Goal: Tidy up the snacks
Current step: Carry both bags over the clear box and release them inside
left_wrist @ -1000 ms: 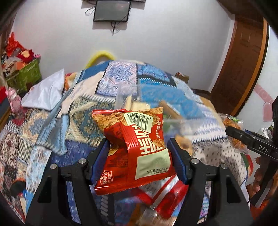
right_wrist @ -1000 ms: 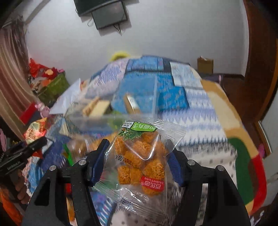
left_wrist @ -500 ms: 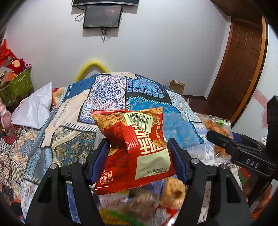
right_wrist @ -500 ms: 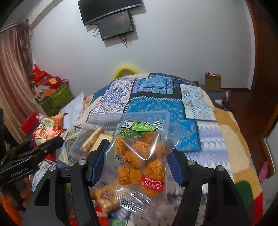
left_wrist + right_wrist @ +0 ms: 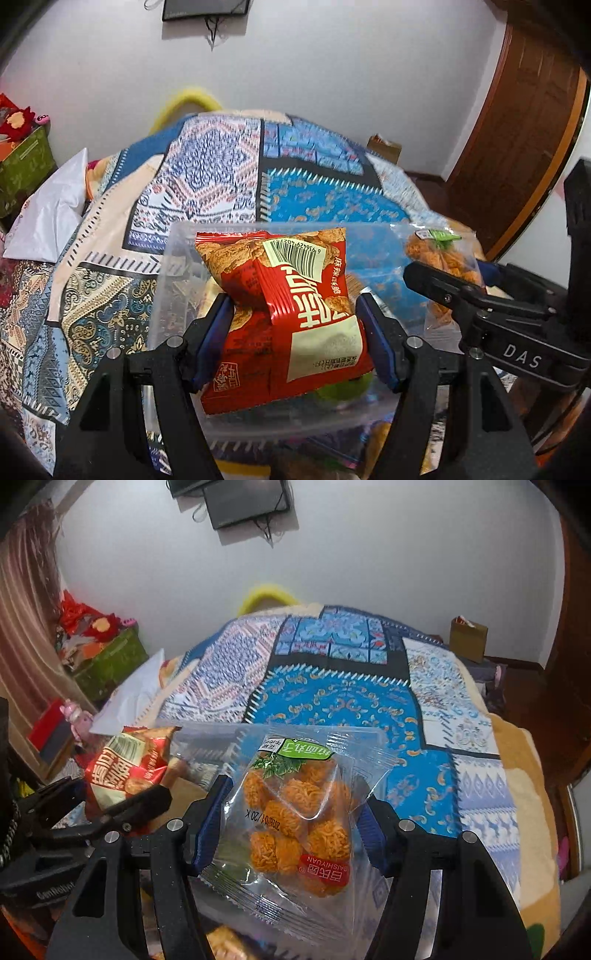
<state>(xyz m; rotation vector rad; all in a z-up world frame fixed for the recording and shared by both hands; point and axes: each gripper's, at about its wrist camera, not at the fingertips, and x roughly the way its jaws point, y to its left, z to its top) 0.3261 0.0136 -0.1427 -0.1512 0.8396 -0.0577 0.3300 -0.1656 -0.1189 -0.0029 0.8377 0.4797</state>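
My left gripper (image 5: pixel 295 332) is shut on a red snack packet (image 5: pixel 284 317) and holds it over a clear plastic box (image 5: pixel 166 280) that lies on the patterned blanket. My right gripper (image 5: pixel 291 819) is shut on a clear bag of orange noodle balls (image 5: pixel 295 812), also above the box (image 5: pixel 207 738). In the left wrist view the right gripper (image 5: pixel 461 295) and its bag (image 5: pixel 443 258) are at the right. In the right wrist view the left gripper (image 5: pixel 110 805) and the red packet (image 5: pixel 125 768) are at the left.
A patchwork blanket (image 5: pixel 351 701) covers the bed. A white bag (image 5: pixel 48 218) lies at its left edge. More snack packets lie below the box (image 5: pixel 229 941). A green crate (image 5: pixel 107 661) stands by the wall, a wooden door (image 5: pixel 524 129) at right.
Both grippers have moved forward with their packets. The clear box now lies right under them, nearer and larger in both views. The two grippers are closer together.
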